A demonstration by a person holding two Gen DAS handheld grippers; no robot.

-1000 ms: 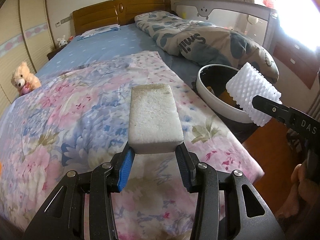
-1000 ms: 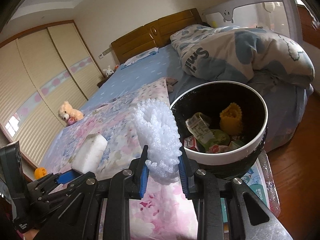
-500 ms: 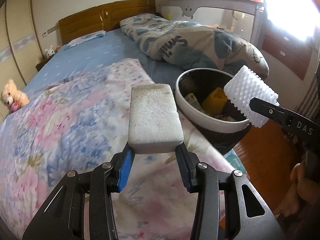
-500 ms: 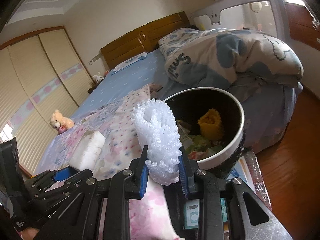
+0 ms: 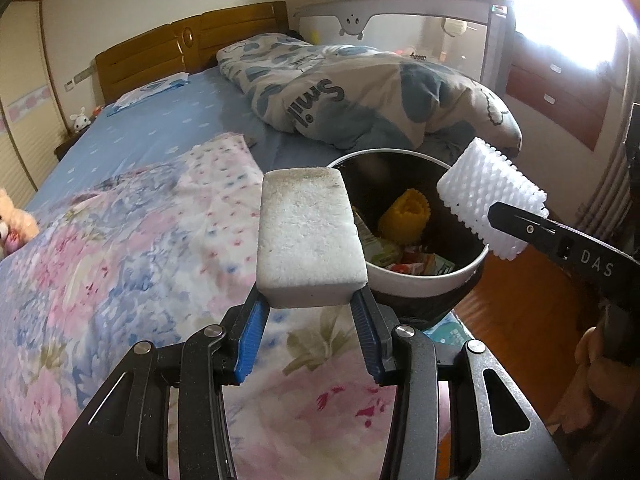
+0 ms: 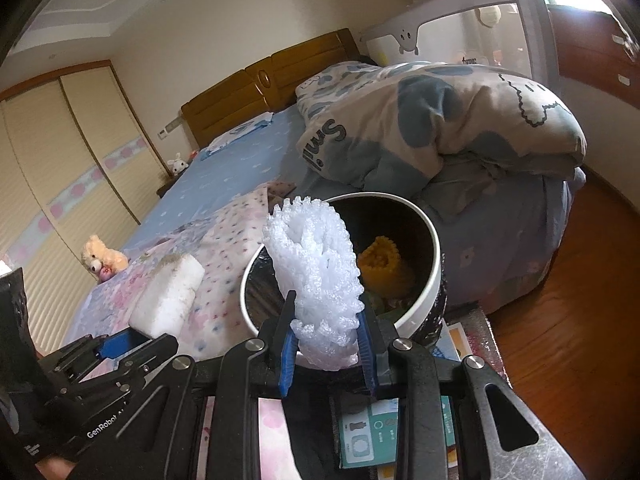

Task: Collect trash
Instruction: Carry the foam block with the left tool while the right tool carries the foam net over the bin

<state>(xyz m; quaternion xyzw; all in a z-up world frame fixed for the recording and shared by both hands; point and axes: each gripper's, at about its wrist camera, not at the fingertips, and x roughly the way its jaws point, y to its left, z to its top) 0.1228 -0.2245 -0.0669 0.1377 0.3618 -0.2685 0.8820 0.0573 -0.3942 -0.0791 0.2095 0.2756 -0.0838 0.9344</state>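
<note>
**Both loads arriving at the bin**

Our left gripper grips the white foam block; our right gripper clamps the white foam net. The trash bin sits just ahead-right of the left. Next we release both over it. Since a second ago, the bin has drawn nearer.

Two grippers: left gripper, right gripper. One white foam block. One white foam net sleeve. One yellow foam net. One trash bin (several wrappers inside, number unclear). One bed. One rolled duvet. Two soft toys: teddy bear, white rabbit.
</note>
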